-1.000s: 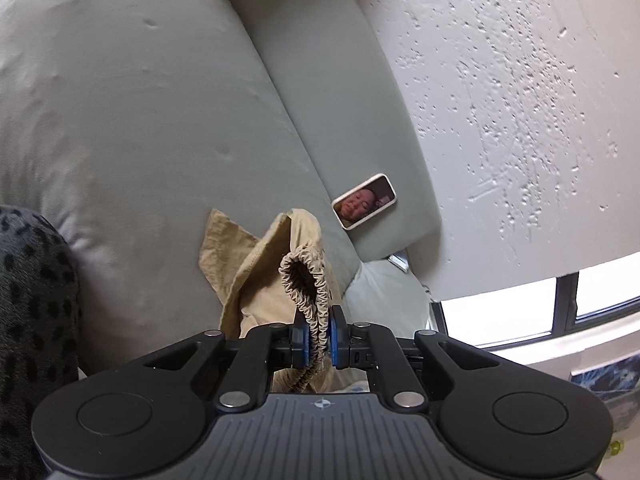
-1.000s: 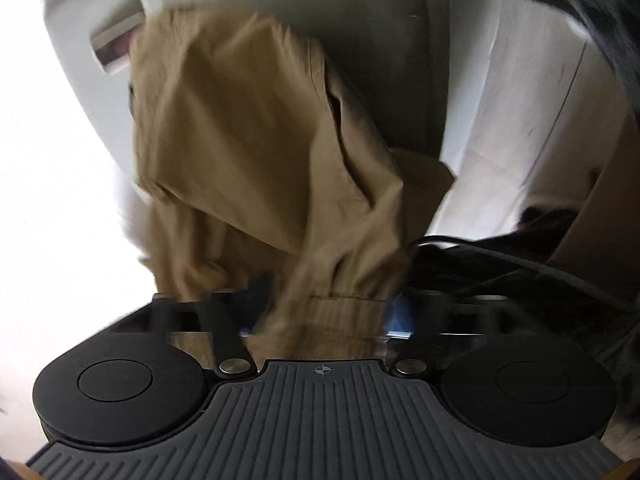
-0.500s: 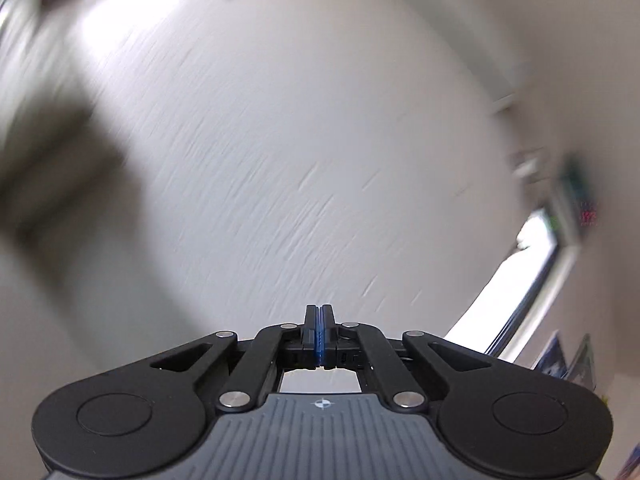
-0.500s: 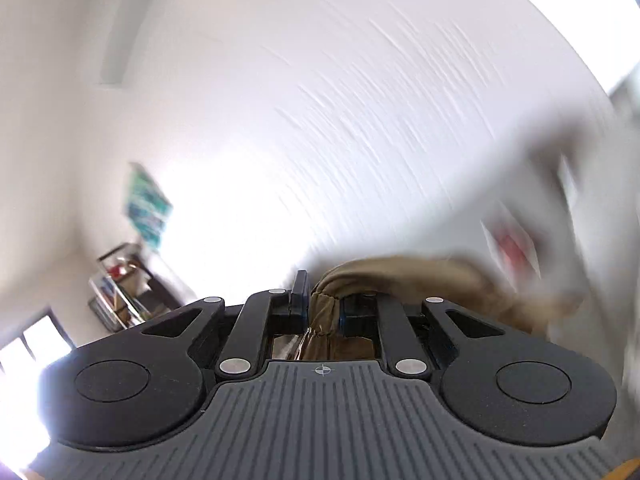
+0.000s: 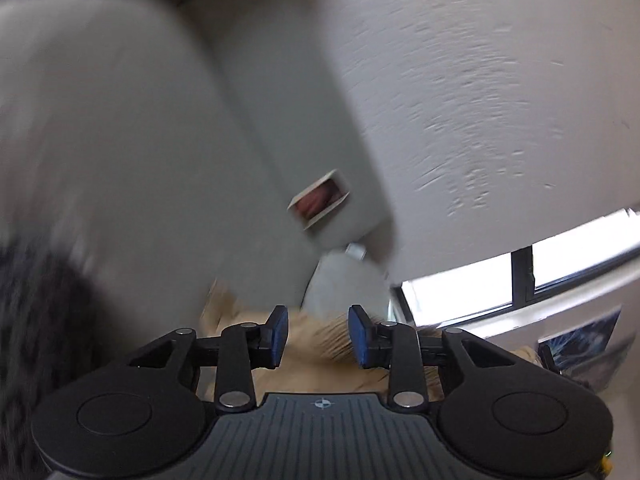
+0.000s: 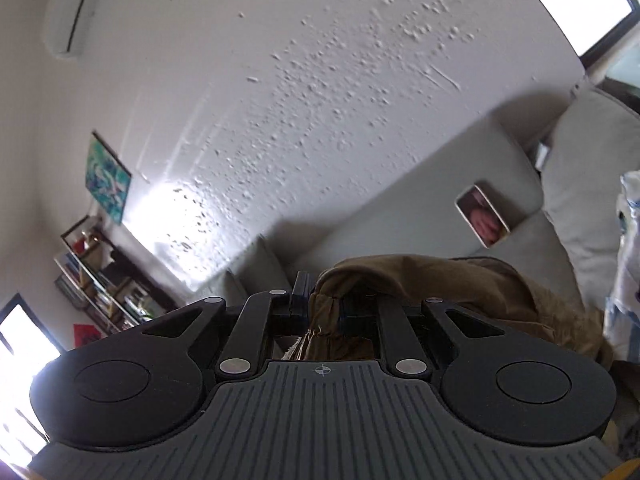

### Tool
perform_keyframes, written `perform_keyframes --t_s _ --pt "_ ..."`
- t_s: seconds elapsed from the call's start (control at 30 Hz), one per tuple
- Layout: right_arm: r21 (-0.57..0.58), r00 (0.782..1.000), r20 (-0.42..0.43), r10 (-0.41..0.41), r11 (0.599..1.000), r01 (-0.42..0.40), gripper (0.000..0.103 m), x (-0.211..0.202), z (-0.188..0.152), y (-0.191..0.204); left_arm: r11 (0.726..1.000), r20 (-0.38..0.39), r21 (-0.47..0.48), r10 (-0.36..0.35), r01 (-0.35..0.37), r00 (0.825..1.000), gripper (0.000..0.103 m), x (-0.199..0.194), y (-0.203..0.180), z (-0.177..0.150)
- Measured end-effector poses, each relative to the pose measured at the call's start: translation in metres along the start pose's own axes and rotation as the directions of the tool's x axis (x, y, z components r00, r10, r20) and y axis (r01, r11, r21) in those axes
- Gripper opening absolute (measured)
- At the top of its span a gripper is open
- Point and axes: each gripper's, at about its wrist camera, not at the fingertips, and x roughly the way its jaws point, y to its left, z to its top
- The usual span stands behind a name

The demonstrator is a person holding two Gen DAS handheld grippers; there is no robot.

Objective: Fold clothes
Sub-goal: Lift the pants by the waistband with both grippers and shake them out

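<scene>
A tan garment with a gathered elastic waistband hangs from my right gripper, which is shut on the bunched waistband. The cloth drapes off to the right over the grey sofa. In the left wrist view the picture is blurred by motion. My left gripper has its jaws opening, blue pads well apart. The same tan cloth shows low behind the gap, and neither pad presses on it.
A phone leans on the sofa back. Dark spotted fabric fills the left wrist view's left edge. The textured white wall, a window, a shelf and a blue-white cloth surround the sofa.
My left gripper held the tan waistband, let it go, swung past the wall while shut, and now stands open over the sofa. My right gripper rose and rolled, lifting the garment.
</scene>
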Motion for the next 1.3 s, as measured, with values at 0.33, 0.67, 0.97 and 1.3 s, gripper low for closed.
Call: perform_keyframes --t_s 0.33,0.67,0.97,1.3 --pt "-0.13 0.997 -0.073 0.037 0.99 -0.046 0.013 -0.092 -0.016 -0.031 0.95 -0.194 -0.291 -0.172 0.111 0.966 0.083 0.019 0.05 -0.013" --pt "-0.014 0.996 -0.09 0.004 1.0 -0.005 0.013 -0.118 -0.043 -0.075 0.955 -0.424 -0.282 -0.041 -0.088 0.905 0.083 0.031 0.074 -0.048" --pt "-0.004 0.996 -0.085 0.037 0.999 -0.037 0.013 -0.116 -0.039 -0.074 0.913 -0.503 -0.405 -0.174 -0.053 0.847 0.074 0.069 0.096 -0.086" --pt "0.042 0.997 -0.066 0.032 0.999 -0.029 0.014 -0.122 -0.032 -0.082 0.898 -0.476 -0.436 -0.282 0.055 0.833 0.01 0.073 0.09 -0.095"
